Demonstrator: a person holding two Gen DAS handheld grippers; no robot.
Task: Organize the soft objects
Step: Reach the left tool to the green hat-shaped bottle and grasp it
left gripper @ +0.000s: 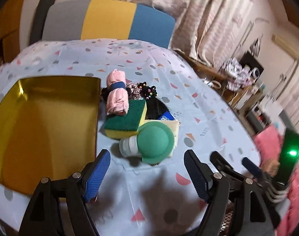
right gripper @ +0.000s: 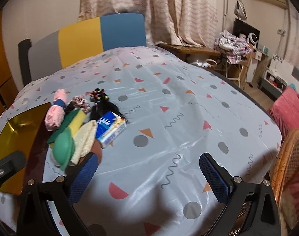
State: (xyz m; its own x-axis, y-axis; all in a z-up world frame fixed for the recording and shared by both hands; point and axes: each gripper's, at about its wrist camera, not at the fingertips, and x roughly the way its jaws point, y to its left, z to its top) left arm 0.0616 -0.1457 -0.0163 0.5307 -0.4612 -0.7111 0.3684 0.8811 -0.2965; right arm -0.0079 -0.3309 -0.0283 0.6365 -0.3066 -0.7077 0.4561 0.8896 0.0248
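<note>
A pile of soft things lies on the patterned tablecloth (left gripper: pixel 153 66): a pink rolled cloth with a blue band (left gripper: pixel 117 92), a green and yellow sponge (left gripper: pixel 125 120), a green round sponge on a white handle (left gripper: pixel 154 144), a cream cloth (right gripper: pixel 86 137), hair ties with coloured beads (left gripper: pixel 147 90), black hair (right gripper: pixel 108 108) and a blue and white packet (right gripper: pixel 110 128). A gold tin (left gripper: pixel 45 122) stands open left of the pile. My left gripper (left gripper: pixel 147 174) is open and empty, just short of the round sponge. My right gripper (right gripper: pixel 149 176) is open and empty, right of the pile.
A grey, yellow and blue chair back (left gripper: pixel 108 19) stands beyond the table. A wicker chair (right gripper: pixel 291 157) is at the right edge. A pink bed (right gripper: pixel 291 108), a wooden desk with clothes (right gripper: pixel 232 45) and curtains (right gripper: pixel 165 5) lie further off.
</note>
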